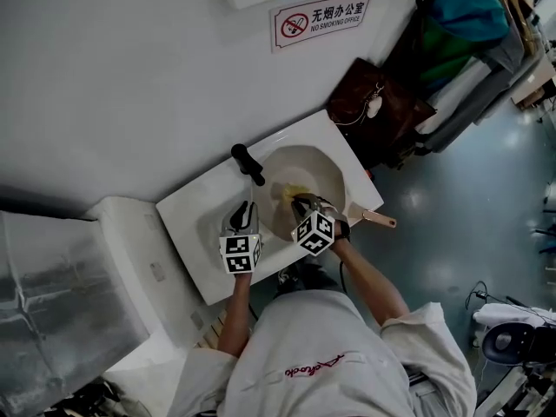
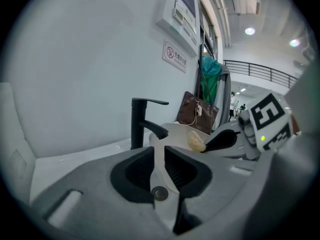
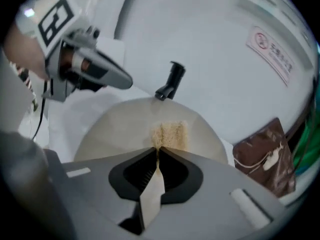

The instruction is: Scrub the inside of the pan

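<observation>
The jaws of the right gripper [image 3: 156,151] were seen closed tight on a small yellow scrubbing sponge [image 3: 171,134], whose free end was pressed against the inner floor of the round cream-coloured pan [image 3: 115,129], near its middle. The jaws of the left gripper [image 2: 159,145] were drawn together on the pan's thin pale rim at its left edge, the wall being pinched between them. The pan was set in the basin of the white rectangular sink [image 1: 195,224], with its copper-toned handle [image 1: 380,220] pointed to the right over the sink's edge. A black single-lever tap [image 1: 247,163] was stood at the far left of the pan, just beyond the left gripper. Farther right, beside the sink, a brown leather bag [image 1: 382,111] was rested against the white wall, and a red-and-white no-smoking sign [image 1: 321,20] was fixed above it.
</observation>
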`<move>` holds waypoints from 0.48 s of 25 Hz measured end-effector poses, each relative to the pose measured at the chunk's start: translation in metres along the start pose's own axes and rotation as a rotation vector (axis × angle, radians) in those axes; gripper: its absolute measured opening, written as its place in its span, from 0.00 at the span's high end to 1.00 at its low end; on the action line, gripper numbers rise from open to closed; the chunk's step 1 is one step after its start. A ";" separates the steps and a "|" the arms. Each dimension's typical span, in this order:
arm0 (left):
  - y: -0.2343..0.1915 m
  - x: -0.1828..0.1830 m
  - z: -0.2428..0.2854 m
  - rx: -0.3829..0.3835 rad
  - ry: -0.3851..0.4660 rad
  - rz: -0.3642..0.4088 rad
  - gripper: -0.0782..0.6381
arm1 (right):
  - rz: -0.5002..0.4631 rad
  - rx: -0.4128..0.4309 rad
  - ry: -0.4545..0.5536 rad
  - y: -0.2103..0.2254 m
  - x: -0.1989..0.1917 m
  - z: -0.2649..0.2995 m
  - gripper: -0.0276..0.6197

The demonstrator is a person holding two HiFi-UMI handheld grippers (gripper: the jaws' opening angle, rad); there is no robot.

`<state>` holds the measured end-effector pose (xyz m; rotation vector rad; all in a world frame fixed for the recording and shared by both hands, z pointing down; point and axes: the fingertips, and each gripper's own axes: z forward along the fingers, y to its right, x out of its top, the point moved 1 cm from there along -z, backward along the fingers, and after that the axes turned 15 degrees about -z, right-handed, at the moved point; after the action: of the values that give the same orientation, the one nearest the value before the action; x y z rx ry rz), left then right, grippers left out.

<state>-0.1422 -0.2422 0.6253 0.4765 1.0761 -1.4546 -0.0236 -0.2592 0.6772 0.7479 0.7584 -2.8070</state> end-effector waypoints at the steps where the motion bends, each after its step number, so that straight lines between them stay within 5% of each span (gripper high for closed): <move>1: 0.001 0.000 -0.003 -0.002 0.005 0.001 0.80 | 0.096 -0.015 0.053 0.005 0.005 -0.008 0.92; 5: 0.007 0.003 -0.012 -0.017 0.023 0.008 0.82 | 0.381 -0.096 0.239 0.023 0.016 -0.039 0.92; 12: 0.022 0.010 -0.027 -0.041 0.058 0.044 0.89 | 0.504 -0.242 0.348 0.040 0.016 -0.086 0.92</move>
<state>-0.1315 -0.2231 0.5967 0.5129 1.1327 -1.3847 0.0098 -0.2505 0.5878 1.2008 0.8026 -2.1226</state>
